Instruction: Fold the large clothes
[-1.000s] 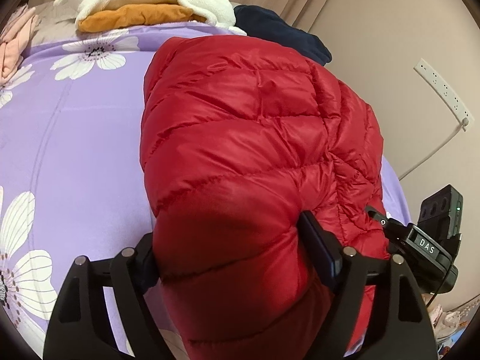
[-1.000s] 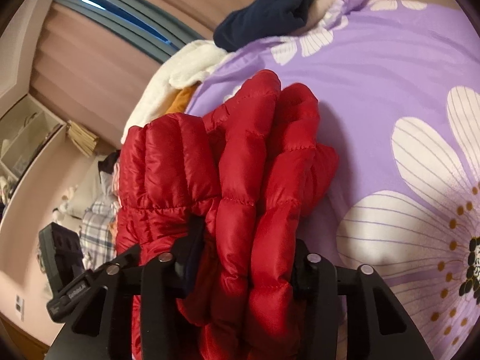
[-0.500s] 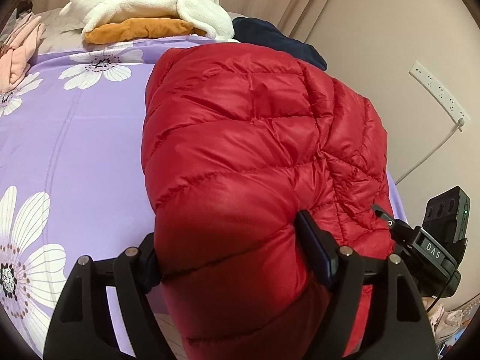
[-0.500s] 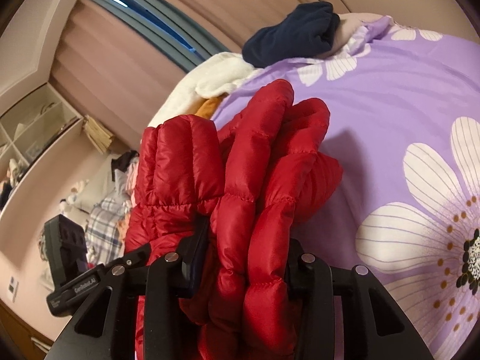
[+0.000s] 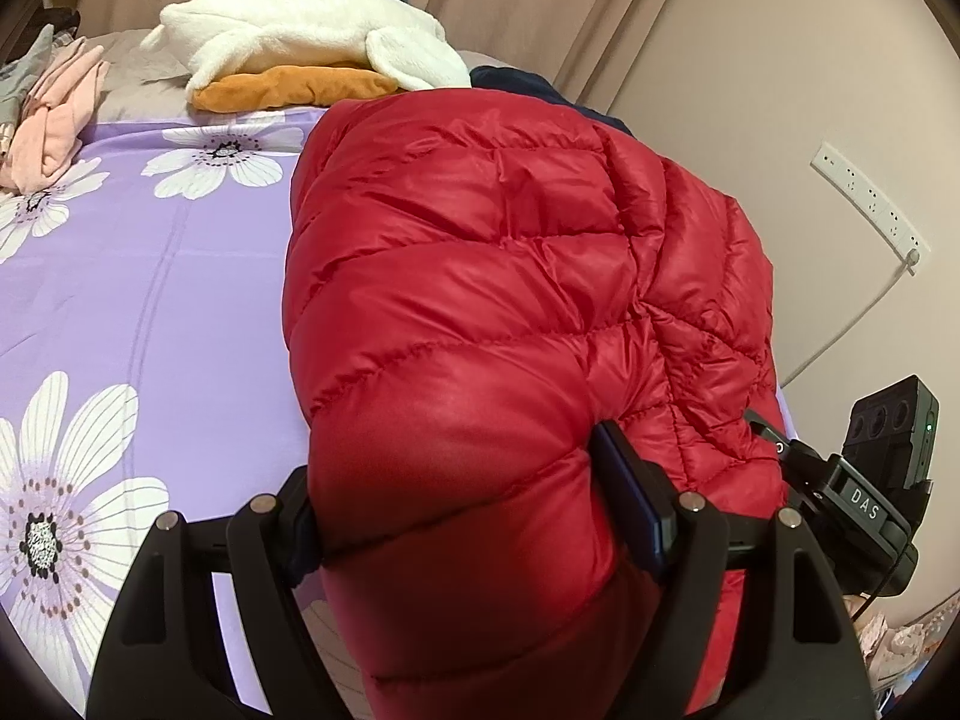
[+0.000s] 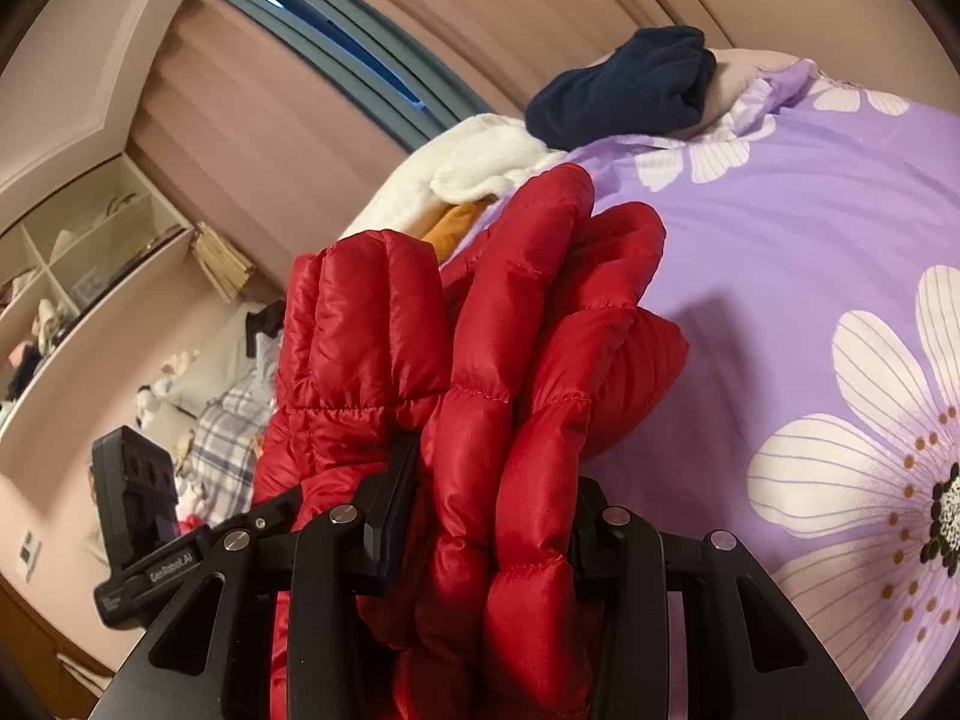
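Observation:
A red quilted puffer jacket (image 5: 480, 276) hangs bunched above a purple flowered bedsheet (image 5: 150, 276). My left gripper (image 5: 462, 498) is shut on a thick fold of the jacket, whose bulk fills the space between the fingers. In the right wrist view the jacket (image 6: 510, 372) shows as several stacked puffy layers. My right gripper (image 6: 492, 510) is shut on these layers, lifted above the sheet (image 6: 780, 252). The other gripper's body shows at the right edge of the left wrist view (image 5: 870, 480).
At the head of the bed lie a white fleece garment (image 5: 300, 36) on an orange one (image 5: 288, 87), a pink garment (image 5: 54, 120) and a navy garment (image 6: 630, 78). A wall with a power strip (image 5: 870, 204) stands on the right. Shelves (image 6: 78, 264) stand beyond.
Both grippers have lifted and tilted with the jacket still held; more of the bed's head and the window curtains show now. The grips are unchanged.

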Available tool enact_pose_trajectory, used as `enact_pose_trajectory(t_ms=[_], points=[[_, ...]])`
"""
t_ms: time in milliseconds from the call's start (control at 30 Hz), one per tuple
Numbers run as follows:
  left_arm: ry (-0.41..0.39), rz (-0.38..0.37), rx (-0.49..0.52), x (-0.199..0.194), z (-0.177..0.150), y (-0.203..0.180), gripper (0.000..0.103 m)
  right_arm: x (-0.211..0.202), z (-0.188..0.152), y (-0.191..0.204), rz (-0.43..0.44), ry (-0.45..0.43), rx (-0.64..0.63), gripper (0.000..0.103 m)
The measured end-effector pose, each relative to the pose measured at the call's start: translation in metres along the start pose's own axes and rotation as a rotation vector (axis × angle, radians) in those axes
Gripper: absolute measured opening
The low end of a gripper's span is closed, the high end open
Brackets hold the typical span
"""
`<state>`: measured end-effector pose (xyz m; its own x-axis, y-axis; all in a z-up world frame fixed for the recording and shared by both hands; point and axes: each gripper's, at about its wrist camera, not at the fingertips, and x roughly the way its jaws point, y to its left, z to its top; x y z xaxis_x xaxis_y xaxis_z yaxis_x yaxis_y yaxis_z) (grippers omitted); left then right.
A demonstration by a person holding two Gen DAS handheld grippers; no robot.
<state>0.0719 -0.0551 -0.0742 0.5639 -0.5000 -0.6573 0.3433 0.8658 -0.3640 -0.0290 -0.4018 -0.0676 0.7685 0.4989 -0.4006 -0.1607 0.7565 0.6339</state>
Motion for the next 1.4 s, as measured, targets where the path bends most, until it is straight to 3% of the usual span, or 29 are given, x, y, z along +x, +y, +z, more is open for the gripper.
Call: enact_pose_trajectory(t_ms=[1400], points=[[-0.119,0.063,-0.08,-0.064,-0.014,0.025,0.078,0.04,0.012,0.052,0.099,0.063,-0.132,0.041]])
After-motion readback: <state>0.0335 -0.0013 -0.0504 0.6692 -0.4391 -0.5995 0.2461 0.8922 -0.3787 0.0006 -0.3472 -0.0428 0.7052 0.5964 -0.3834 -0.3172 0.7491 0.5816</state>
